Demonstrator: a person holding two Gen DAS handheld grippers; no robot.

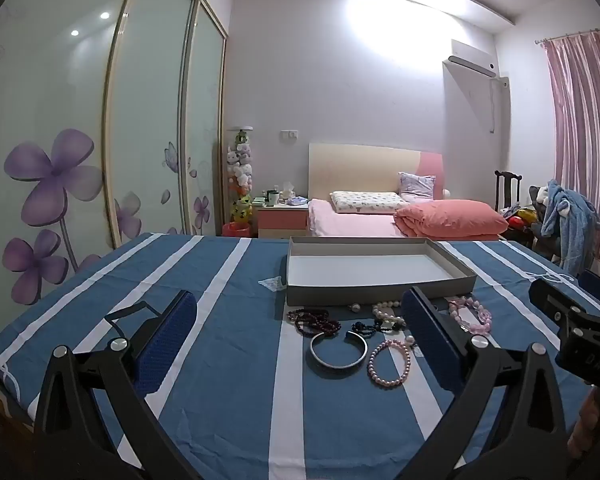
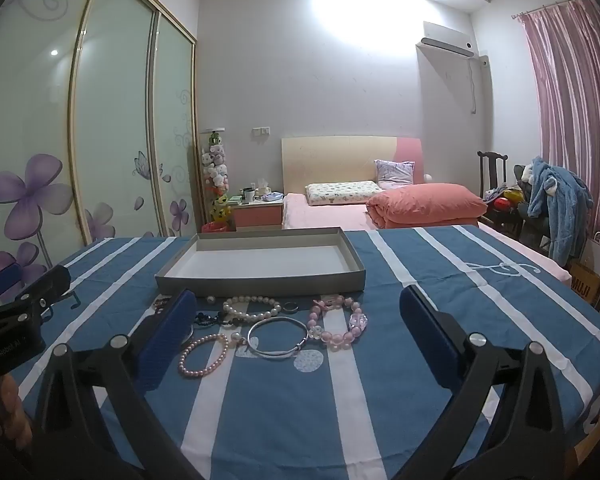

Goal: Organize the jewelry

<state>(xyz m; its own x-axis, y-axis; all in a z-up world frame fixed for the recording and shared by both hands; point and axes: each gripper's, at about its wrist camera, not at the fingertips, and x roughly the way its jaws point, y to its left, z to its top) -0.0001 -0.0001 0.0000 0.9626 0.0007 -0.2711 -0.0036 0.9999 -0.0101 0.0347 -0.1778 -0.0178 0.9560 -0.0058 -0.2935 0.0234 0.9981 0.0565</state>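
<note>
An empty grey tray (image 1: 380, 290) (image 2: 260, 284) sits on the blue striped cloth. In front of it lie several bracelets: a silver cuff (image 1: 339, 350), a small pink pearl bracelet (image 1: 389, 362) (image 2: 203, 354), a dark red bead bracelet (image 1: 313, 320), a white pearl bracelet (image 2: 252, 306), a thin silver bangle (image 2: 278, 336), a chunky pink bead bracelet (image 2: 340, 322) (image 1: 472, 314) and a small ring (image 2: 291, 307). My left gripper (image 1: 296, 320) is open and empty, near the jewelry. My right gripper (image 2: 298, 316) is open and empty, near the jewelry.
The table's blue and white striped cloth (image 2: 440, 264) runs to edges left and right. Behind are a bed (image 1: 364, 224), a nightstand (image 1: 282, 218), sliding flower-print wardrobe doors (image 1: 60, 160), and a chair with a blue robe (image 2: 552, 200).
</note>
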